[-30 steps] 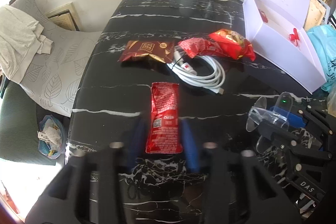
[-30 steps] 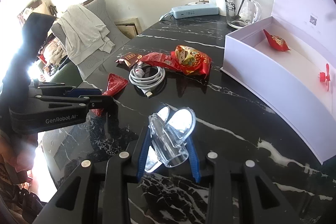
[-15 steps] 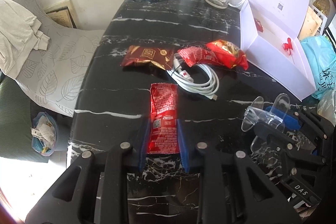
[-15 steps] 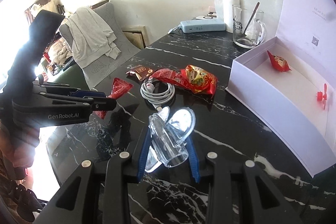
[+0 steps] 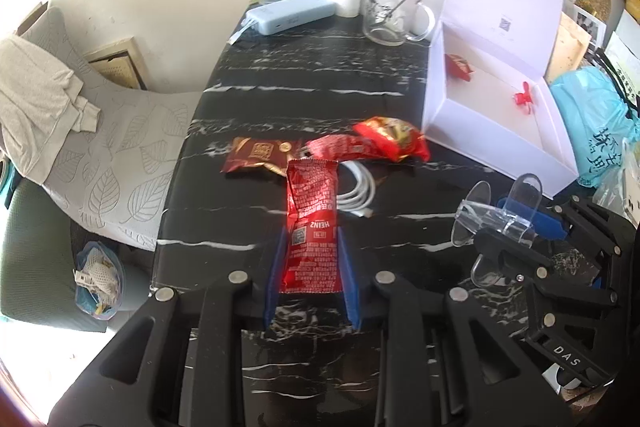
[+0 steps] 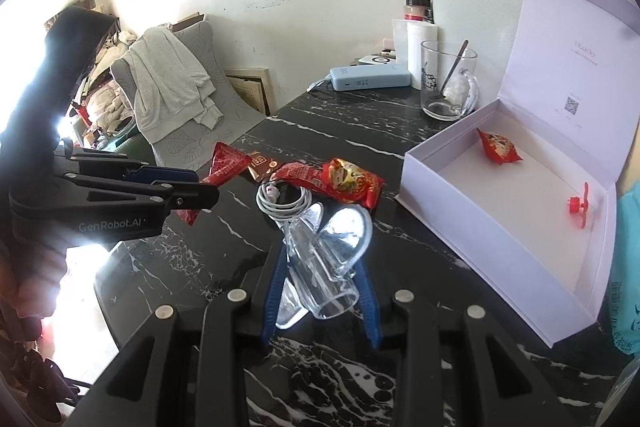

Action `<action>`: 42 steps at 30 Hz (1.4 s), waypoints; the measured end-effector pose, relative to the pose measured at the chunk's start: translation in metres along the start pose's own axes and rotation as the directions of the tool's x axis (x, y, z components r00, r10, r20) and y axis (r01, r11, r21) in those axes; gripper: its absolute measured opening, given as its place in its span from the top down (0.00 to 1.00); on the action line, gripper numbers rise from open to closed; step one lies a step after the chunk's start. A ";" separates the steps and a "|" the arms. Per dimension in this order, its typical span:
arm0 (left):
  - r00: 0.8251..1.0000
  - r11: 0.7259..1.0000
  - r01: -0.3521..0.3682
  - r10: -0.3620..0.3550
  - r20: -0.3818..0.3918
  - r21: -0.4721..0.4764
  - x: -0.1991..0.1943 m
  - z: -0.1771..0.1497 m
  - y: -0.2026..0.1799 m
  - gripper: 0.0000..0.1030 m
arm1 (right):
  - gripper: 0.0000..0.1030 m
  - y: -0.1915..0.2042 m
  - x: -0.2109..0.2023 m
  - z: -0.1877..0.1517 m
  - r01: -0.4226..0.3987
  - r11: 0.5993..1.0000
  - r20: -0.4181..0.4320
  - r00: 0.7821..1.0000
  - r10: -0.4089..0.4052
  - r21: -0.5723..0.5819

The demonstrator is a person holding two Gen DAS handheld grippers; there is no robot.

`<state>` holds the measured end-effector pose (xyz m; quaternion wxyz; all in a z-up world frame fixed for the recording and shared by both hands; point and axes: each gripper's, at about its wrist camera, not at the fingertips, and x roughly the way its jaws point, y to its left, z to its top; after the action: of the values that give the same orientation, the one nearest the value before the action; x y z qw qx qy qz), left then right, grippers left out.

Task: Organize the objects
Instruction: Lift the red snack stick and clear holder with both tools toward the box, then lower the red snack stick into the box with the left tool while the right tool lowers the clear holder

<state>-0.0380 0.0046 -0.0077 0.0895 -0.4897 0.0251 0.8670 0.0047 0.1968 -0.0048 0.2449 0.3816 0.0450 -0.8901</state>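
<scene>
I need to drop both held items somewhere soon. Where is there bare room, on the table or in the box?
The white box floor is mostly bare between the red snack packet and the small red fan. The black table is bare between the glass mug and the snack pile. It is crowded around the white cable and the packets beside it.

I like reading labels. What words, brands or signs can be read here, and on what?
"HEINZ": red sachet, upside down in the left tongs.
"GenRobot.AI": side of left tongs, right wrist view.
"DAS": right tongs body, left wrist view.
QR code and faint print on box lid: unreadable.
Snack packets: blurred.
</scene>
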 end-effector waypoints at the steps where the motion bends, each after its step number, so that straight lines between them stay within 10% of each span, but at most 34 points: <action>1: 1.000 1.000 0.014 -0.014 0.003 0.011 -0.001 0.002 -0.005 0.76 | 0.67 -0.003 -0.004 -0.001 0.013 1.000 0.003 1.000 -0.013 0.004; 42: 0.967 0.919 0.253 -0.247 -0.057 0.304 0.036 0.074 -0.176 0.76 | 0.67 -0.130 -0.059 -0.007 0.244 0.941 0.001 0.968 -0.251 0.233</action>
<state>-0.0876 0.1916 0.0076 0.2745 -0.4764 0.0984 0.8295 -0.0174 0.3365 0.0179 0.0855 0.3850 -0.0150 -0.9188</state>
